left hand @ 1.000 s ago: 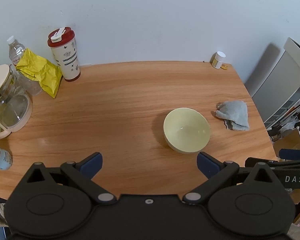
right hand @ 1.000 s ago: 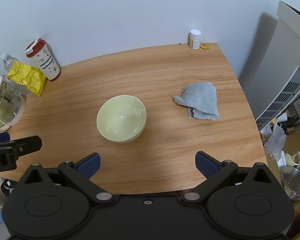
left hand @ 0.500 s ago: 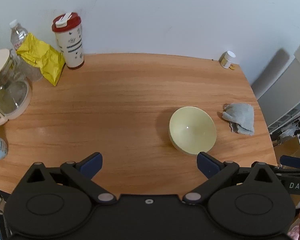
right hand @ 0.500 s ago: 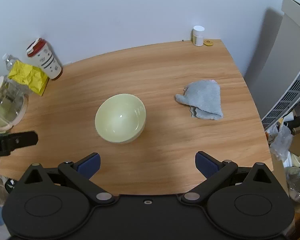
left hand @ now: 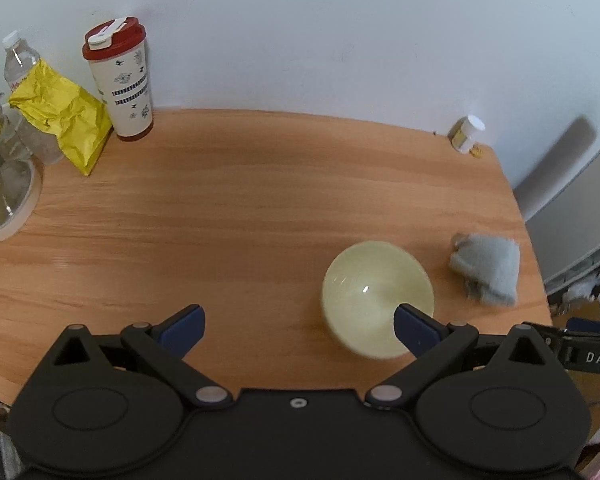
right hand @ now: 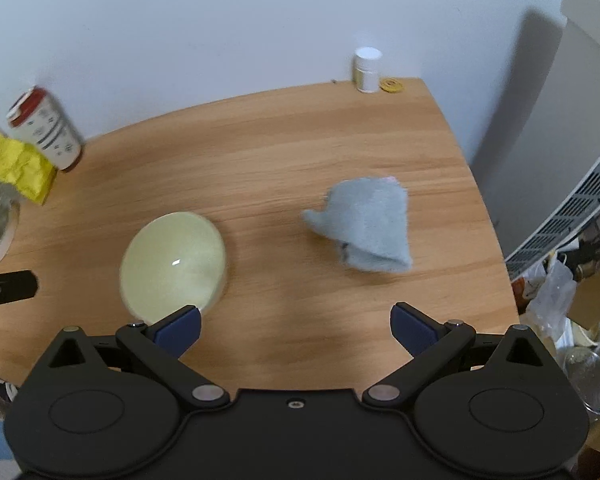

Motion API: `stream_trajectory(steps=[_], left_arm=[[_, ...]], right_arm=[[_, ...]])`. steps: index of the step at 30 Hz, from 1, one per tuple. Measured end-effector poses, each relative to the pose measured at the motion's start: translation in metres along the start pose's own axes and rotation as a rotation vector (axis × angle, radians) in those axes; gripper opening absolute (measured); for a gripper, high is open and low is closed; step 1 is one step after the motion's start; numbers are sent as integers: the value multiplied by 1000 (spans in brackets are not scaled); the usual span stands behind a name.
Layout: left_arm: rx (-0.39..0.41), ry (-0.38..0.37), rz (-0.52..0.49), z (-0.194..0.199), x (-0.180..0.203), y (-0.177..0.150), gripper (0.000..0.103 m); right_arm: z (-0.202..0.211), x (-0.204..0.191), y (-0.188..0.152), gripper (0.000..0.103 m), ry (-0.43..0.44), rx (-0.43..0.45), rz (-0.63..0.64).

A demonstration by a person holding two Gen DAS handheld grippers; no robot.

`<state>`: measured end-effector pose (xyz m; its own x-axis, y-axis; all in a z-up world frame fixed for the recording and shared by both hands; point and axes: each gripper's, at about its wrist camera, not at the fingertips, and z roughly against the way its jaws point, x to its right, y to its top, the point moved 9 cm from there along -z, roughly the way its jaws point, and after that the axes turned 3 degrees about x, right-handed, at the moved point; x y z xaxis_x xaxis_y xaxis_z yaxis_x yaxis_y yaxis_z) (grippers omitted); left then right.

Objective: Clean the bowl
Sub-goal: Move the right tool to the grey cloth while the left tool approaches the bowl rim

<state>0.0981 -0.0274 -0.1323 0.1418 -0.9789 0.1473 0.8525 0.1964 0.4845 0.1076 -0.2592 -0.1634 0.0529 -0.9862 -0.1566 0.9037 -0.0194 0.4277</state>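
Both grippers are hovering over the near edge of the wooden table [left hand: 260,208] with nothing in them. The left gripper [left hand: 298,330] has its fingers spread wide, and its right fingertip sits in front of the pale green bowl [left hand: 374,296], so I can't tell if it's actually touching. The right gripper [right hand: 296,330] is just as wide apart, with the grey cloth [right hand: 364,228] lying ahead of it, well clear of the tips. The bowl stands upright toward the near right part of the table, the crumpled cloth just beside it, closer to the right edge. Along the back edge: a red-lidded tumbler [left hand: 120,80] and a yellow bag [left hand: 60,116] at the left corner, and a small white-capped jar [right hand: 367,70] at the right corner.
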Motion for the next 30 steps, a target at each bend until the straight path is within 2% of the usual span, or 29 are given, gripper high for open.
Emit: stream_trajectory(steps=[5,8,9,13,17,20,21,25,26,30], left_arm=[[-8,-25,51,-26,10,6,103],[-27,-23,121,-46,14,5,103],[-44,-9,149,-55,14,3,103],[-59,39,157,-72,16,-3,103],[-76,53,157,-84,20,-8,103],[-62,105,170,-90,18,-12,103],[-48,114,192,-93,16,-14,103],[-20,74,290,-99,13,-21,103],[-14,60,314,-101,12,-23,103],[-20,24,332,-107,11,-27,103]], right_arm=[[-20,20,17,102,13,-11,19],[-26,29,30,102,97,24,-6],[-30,33,34,102,99,18,2],[-44,45,47,98,101,40,43],[-59,55,56,78,160,11,89],[-69,63,60,76,163,11,144],[-71,65,62,72,160,15,167],[-84,67,65,68,186,8,243],[-89,66,64,64,210,-3,263],[-100,70,62,62,199,-3,331]])
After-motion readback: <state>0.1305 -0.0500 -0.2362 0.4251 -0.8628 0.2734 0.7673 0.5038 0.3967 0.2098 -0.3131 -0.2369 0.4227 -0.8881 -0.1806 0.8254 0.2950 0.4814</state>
